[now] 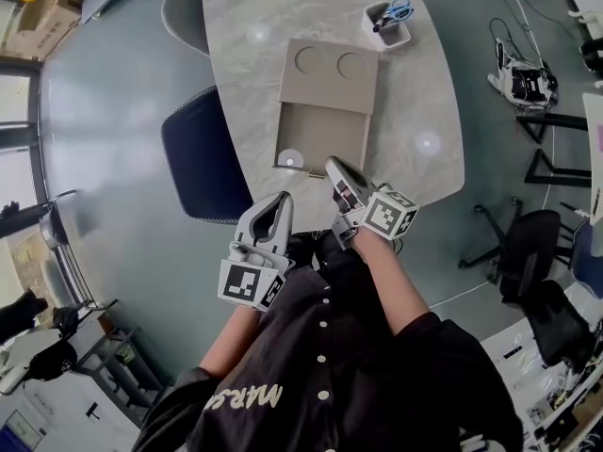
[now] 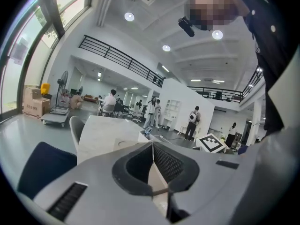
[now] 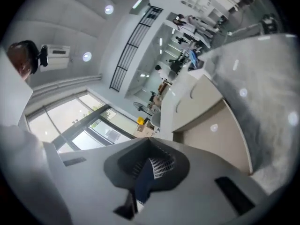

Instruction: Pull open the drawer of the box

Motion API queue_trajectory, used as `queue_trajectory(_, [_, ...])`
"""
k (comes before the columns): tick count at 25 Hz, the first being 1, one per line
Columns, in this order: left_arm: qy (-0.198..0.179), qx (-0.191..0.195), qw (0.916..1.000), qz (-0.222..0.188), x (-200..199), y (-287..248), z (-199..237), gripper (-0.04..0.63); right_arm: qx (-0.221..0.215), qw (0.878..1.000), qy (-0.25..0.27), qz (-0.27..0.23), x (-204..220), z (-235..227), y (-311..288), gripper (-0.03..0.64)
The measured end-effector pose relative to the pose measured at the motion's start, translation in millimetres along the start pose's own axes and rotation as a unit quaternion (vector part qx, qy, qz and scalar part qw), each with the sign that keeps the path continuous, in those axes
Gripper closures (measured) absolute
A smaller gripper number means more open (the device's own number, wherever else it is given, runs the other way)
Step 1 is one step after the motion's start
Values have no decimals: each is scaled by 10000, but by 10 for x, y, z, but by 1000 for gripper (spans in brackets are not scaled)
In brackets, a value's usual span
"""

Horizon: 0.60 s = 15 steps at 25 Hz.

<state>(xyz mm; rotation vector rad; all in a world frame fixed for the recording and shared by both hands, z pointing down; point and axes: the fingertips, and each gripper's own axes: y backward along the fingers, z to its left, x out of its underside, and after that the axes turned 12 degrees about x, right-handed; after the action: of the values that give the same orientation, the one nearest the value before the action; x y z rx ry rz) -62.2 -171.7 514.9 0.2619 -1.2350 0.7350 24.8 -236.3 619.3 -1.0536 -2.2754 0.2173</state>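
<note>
A flat tan box with two round recesses in its top lies on the marble table. Its drawer stands pulled out toward me, and its tan floor shows. My right gripper is shut with nothing in it, its tip just over the drawer's near edge. In the right gripper view the drawer and the box lie ahead of the closed tips. My left gripper is shut and empty, off the table edge to the drawer's near left; its tips point across the table.
A white holder with scissors and a pen stands at the table's far right. A dark blue chair is tucked in on the left, with a grey chair beyond it. Black office chairs stand on the floor to the right.
</note>
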Motion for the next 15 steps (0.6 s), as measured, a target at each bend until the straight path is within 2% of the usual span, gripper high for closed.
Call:
queue_trajectory(3, [-76, 112, 9996, -230, -238, -29, -41, 578, -178, 9955, 848, -387, -337, 345, 121, 620])
queue_trajectory(6, [-206, 227, 9984, -474, -484, -62, -86, 578, -293, 9844, 1563, -754, -620, 688, 247, 620])
queue_trajectory(10, [-362, 391, 9956, -772, -765, -126, -159, 578, -264, 9621, 2427, -1218, -901, 1065, 455, 620])
queue_trajectory(15, [-564, 513, 9917, -1040, -1033, -142, -230, 578, 49, 9283, 3254, -1799, -1167, 1327, 776, 620])
